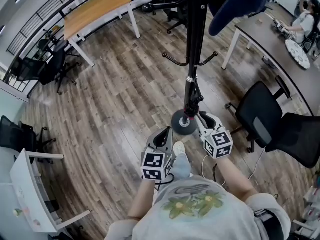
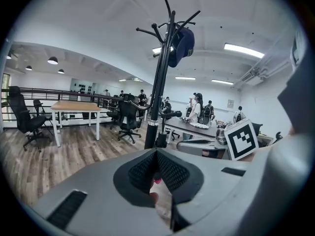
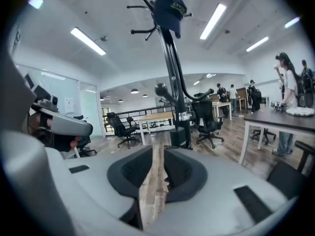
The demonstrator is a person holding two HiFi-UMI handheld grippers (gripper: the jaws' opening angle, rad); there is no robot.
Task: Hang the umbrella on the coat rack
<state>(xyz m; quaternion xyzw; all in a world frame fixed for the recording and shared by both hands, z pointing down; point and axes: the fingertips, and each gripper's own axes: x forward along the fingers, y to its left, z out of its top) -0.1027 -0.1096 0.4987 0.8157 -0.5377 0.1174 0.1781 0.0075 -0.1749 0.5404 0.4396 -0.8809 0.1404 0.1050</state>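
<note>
The black coat rack (image 1: 194, 29) stands straight ahead on a round base (image 1: 183, 124), with two low hooks (image 1: 175, 60) and a blue cap (image 2: 183, 44) on its top prongs. A black folded umbrella (image 1: 192, 100) appears to hang close along the pole below the low hooks; how it is hooked on is hidden. In the right gripper view the umbrella (image 3: 180, 132) is just past the jaws. My right gripper (image 1: 202, 118) is beside the umbrella's lower end, its jaws a narrow slit apart with only floor showing between them. To the left of the base, my left gripper (image 1: 166, 132) is shut and holds nothing.
A wooden table (image 1: 97, 11) stands far left, a grey desk (image 1: 270, 39) with seated people (image 1: 302, 21) at the right. Black office chairs (image 1: 260, 116) crowd the right side, more (image 1: 35, 69) sit at the left. A white shelf (image 1: 27, 189) is at the near left.
</note>
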